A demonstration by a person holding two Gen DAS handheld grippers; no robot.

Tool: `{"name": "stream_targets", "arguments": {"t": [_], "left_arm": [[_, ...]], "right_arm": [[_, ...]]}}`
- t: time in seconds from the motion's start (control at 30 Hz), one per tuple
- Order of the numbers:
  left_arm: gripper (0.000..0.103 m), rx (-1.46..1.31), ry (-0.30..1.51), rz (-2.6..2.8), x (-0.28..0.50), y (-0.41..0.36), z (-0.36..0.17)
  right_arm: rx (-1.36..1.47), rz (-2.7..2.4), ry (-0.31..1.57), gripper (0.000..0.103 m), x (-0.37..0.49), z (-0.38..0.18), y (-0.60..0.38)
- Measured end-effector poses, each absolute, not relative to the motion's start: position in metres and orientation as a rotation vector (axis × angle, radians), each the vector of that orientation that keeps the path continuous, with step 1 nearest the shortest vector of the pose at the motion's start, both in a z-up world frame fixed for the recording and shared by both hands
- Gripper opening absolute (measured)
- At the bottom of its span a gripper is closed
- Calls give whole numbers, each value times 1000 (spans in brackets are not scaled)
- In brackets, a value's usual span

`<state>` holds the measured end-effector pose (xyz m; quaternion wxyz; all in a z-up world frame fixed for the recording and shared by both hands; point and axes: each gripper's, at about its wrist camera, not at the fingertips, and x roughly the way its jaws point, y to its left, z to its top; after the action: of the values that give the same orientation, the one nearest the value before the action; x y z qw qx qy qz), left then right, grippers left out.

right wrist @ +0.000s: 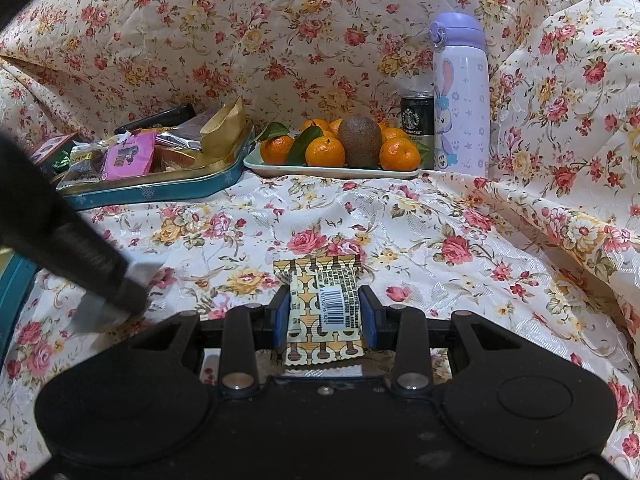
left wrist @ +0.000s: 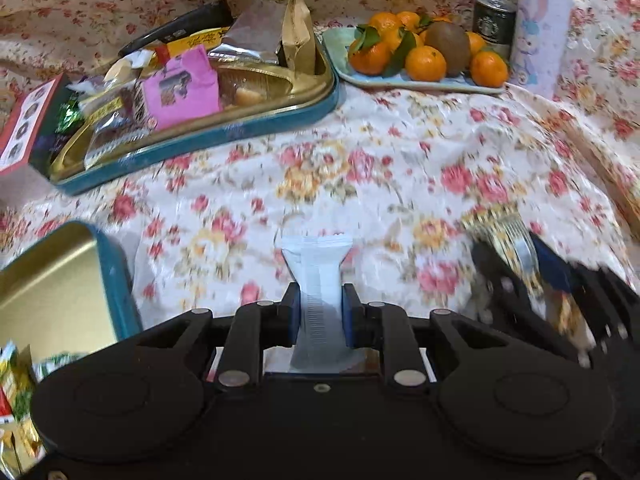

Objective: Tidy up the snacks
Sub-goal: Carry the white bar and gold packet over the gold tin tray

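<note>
My left gripper (left wrist: 320, 300) is shut on a white snack packet (left wrist: 318, 256), held just above the floral cloth. The packet's crimped end fans out past the pads. My right gripper (right wrist: 325, 300) is shut on a yellow-and-brown patterned packet (right wrist: 320, 280) with a barcode label. In the left wrist view the right gripper (left wrist: 520, 264) shows blurred at the right with that patterned packet (left wrist: 500, 228). In the right wrist view the left gripper (right wrist: 128, 296) crosses as a dark blur at the left, over the white packet (right wrist: 96, 316). A blue tin (left wrist: 240, 136) heaped with snacks sits at the back left.
An open gold-lined blue tin (left wrist: 116, 280) lies at the near left, with loose wrappers (left wrist: 16, 408) below it. A plate (right wrist: 332, 171) of mandarins and a kiwi stands at the back. Beside it are a Starbucks can (right wrist: 416, 116) and a purple bottle (right wrist: 460, 96).
</note>
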<state>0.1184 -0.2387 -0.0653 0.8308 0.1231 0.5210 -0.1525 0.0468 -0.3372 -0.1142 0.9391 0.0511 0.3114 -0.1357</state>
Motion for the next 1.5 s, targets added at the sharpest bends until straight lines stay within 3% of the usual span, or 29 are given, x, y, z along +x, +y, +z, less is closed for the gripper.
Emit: {"name": "stream_targets", "arguments": {"t": [0.47, 0.93, 1.1, 1.5], "left_arm": [[28, 232, 1057, -321, 50, -159, -35], [28, 137, 966, -166, 32, -38, -3], [28, 107, 955, -131, 34, -5, -3], [28, 42, 940, -47, 60, 42, -10]], "right_arm": [[72, -284, 641, 36, 48, -113, -335], [-79, -343, 682, 36, 52, -110, -315], [59, -348, 728, 35, 39, -96, -317], [227, -140, 615, 35, -17, -31, -234]]}}
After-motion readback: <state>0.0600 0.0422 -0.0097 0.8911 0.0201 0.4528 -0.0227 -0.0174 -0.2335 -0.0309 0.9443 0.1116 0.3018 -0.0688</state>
